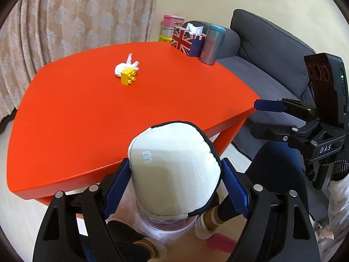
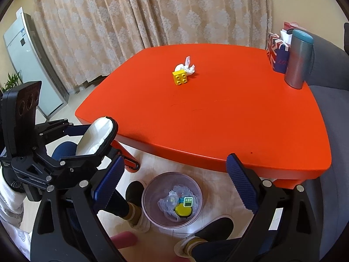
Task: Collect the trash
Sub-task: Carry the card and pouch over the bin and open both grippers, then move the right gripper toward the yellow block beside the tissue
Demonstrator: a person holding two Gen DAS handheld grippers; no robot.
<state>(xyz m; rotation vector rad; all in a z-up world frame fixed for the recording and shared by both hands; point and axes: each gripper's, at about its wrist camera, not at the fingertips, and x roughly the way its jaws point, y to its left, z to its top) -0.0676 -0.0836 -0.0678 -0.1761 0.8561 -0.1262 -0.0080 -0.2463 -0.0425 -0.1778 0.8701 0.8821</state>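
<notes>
A white zip pouch (image 1: 174, 170) sits between the blue pads of my left gripper (image 1: 175, 163), which is shut on it, over the near edge of the orange table (image 1: 98, 120). Below it shows part of a clear trash bin (image 1: 165, 224) on the floor. In the right wrist view the bin (image 2: 150, 209) holds a plastic bag and small items. My right gripper (image 2: 175, 160) hangs open and empty above it. A crumpled white tissue (image 2: 187, 66) and a yellow toy brick (image 2: 180, 77) lie touching on the table (image 2: 218, 120).
A flag-print tissue box (image 2: 277, 52) and a grey tumbler (image 2: 297, 59) stand at the table's far right corner. A grey sofa (image 1: 272, 54) borders the table's right side. The person's slippered feet (image 2: 135, 214) flank the bin. Curtains hang behind.
</notes>
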